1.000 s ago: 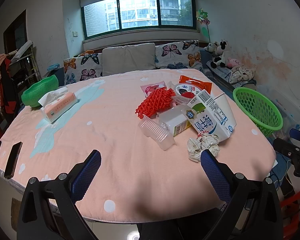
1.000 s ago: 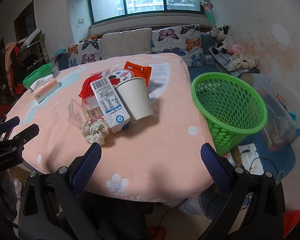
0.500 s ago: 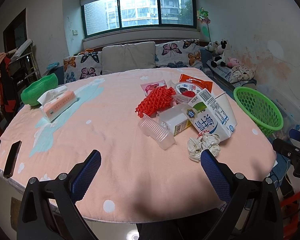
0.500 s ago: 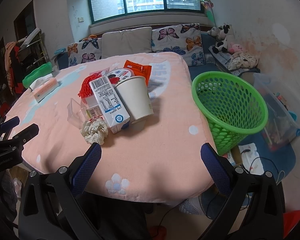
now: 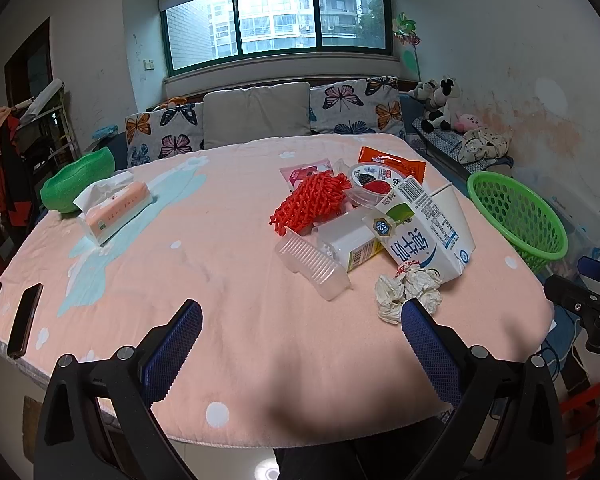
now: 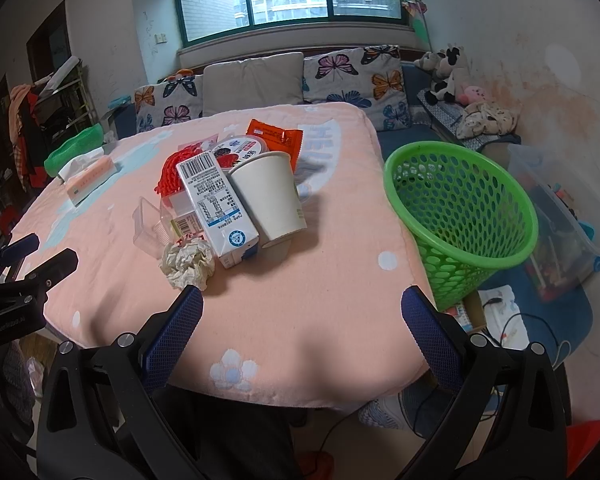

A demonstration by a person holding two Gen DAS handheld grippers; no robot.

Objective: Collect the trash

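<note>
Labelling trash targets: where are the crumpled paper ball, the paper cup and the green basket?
crumpled paper ball (image 6: 188,261), right wrist view, its middle
paper cup (image 6: 272,196), right wrist view, side wall
green basket (image 6: 496,256), right wrist view, near rim

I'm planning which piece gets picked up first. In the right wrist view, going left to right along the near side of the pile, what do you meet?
clear plastic tray → crumpled paper ball → milk carton → paper cup → green basket, standing off the table's right edge.

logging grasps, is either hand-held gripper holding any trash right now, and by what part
Nothing is held. The left hand-held gripper and right hand-held gripper are both open, empty, short of the crumpled paper and milk carton.
</note>
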